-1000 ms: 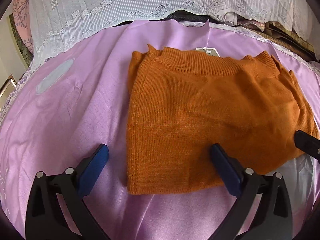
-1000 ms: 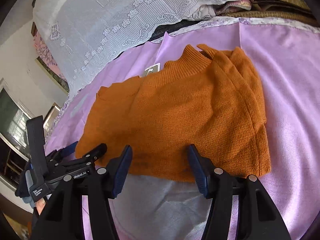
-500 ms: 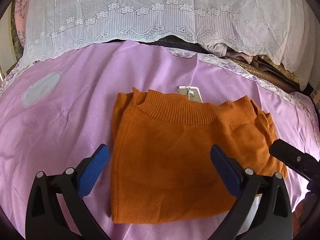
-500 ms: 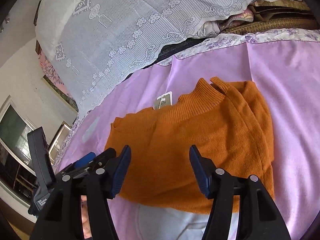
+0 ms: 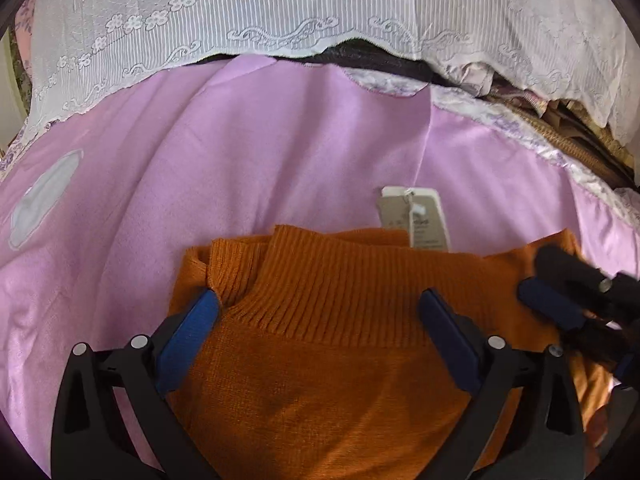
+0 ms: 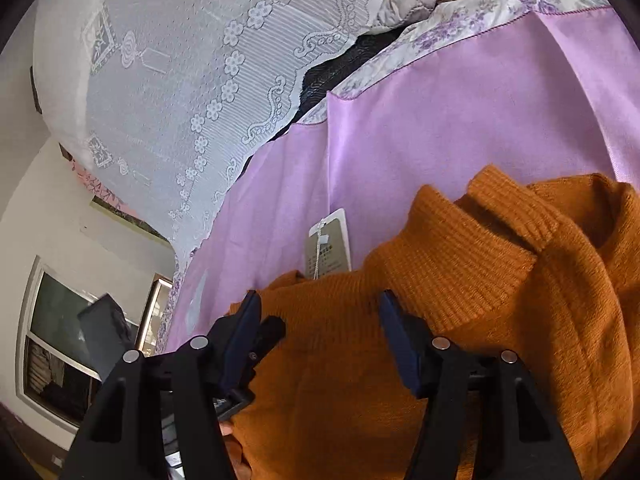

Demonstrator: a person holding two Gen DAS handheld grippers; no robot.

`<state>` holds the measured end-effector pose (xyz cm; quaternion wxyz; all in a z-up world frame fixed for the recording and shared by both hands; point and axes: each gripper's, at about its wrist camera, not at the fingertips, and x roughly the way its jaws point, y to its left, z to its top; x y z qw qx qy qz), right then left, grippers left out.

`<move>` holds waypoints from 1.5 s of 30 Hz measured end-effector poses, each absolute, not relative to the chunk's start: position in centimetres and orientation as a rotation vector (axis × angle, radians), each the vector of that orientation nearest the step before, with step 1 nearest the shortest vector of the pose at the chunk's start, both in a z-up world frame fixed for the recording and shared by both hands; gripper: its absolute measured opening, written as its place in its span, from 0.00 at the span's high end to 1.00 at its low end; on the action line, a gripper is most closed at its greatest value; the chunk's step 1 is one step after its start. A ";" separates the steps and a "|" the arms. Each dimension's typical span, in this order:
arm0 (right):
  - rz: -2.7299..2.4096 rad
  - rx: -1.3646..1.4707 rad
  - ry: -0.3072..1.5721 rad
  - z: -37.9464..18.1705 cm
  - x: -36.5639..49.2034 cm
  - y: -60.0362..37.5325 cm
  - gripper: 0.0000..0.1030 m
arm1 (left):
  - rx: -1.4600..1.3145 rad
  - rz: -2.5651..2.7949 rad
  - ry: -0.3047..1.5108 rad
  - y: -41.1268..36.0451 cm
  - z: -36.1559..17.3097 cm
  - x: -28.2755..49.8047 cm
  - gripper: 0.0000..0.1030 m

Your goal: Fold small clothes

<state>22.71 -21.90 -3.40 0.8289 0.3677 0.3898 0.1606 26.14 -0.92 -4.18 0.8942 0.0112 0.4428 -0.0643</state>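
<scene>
- Orange rib-knit sweater [image 5: 340, 360], folded w/ sleeves tucked in, lies flat on a smooth lilac bed sheet [image 5: 240, 168]; ribbed collar [image 5: 344, 280] faces the far side of the bed; it fills the lower centre of both wrist views
- Pale grey-beige paper hang tag [image 5: 412, 216] sticks out from the collar onto the sheet; print on it too small to read; same tag shows in the right wrist view [image 6: 328, 244], just beyond the knit edge
- Left gripper [image 5: 320, 320]: black frame, blue pads; fingers [image 5: 188, 332] spread wide, one over the sweater's left shoulder edge, the other over the right part of the collar; collar sits in the gap btwn them; pads don't pinch any fabric; can't tell if tips touch the knit
- Right gripper [image 6: 320, 324]: fingers [image 6: 400, 344] about half apart, over the knit just below the collar; nothing clamped btwn them; seen from the left wrist view it is a blurred dark shape w/ a blue pad [image 5: 552, 304] at the sweater's right shoulder
- In the right wrist view the left gripper's black body [image 6: 256, 344] shows just beside the right one's left finger; the two tools sit close, side by side, over the collar end
- White lace floral cloth [image 5: 280, 20] drapes over a pile at the head of the bed; floral-print sheet border [image 6: 460, 28] runs along the lilac edge
- Pale grey oval patch [image 5: 44, 196] on the sheet, well apart from the sweater, at left
- Window w/ white frame [image 6: 52, 344] in a cream wall at far left, right wrist view
</scene>
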 end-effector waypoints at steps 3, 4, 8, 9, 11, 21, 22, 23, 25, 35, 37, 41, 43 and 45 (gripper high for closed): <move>0.223 0.750 0.785 -3.0 22.0 -23.7 0.42 | 0.108 -0.086 0.875 -1.7 -4.0 25.3 0.04; 0.179 0.733 0.770 -2.9 21.7 -24.4 0.42 | 0.127 -0.072 0.863 -1.8 -3.9 25.1 0.04; 0.168 0.776 0.724 -2.5 19.5 -26.2 0.41 | 0.038 -0.111 0.858 -0.1 -3.0 23.5 0.04; 0.190 0.782 0.708 -2.0 18.9 -26.1 0.39 | 0.001 -0.144 0.854 0.3 -2.6 22.9 0.04; 0.246 0.770 0.690 -1.3 17.9 -25.3 0.37 | -0.034 -0.200 0.855 0.3 -2.4 21.9 0.04; 0.279 0.724 0.764 -3.0 14.0 -23.1 0.36 | 0.145 -0.166 0.846 -1.4 -3.9 17.6 0.04; 0.274 0.713 0.758 -3.0 13.5 -23.4 0.36 | 0.145 -0.157 0.842 -1.2 -3.9 17.4 0.04; 0.261 0.704 0.751 -3.0 13.0 -23.8 0.36 | 0.141 -0.143 0.839 -0.9 -3.8 17.2 0.04; 0.227 0.688 0.735 -3.0 12.0 -24.5 0.36 | 0.108 -0.140 0.843 0.0 -3.7 16.8 0.04; 0.085 0.785 0.649 -2.6 7.3 -29.4 0.30 | -0.098 -0.151 0.859 4.9 -2.9 13.1 0.04; 0.031 0.775 0.632 -2.6 6.4 -30.3 0.29 | -0.086 -0.159 0.823 4.6 -2.2 11.7 0.04; 0.026 0.849 0.640 -3.5 5.6 -31.7 0.29 | -0.031 -0.174 0.756 2.7 -1.2 9.0 0.04; 0.031 0.859 0.639 -3.6 5.5 -31.9 0.29 | 0.002 -0.198 0.738 1.3 -1.0 7.8 0.05; 0.037 0.849 0.639 -3.4 5.6 -31.7 0.29 | 0.053 -0.215 0.715 -0.4 -0.9 6.9 0.05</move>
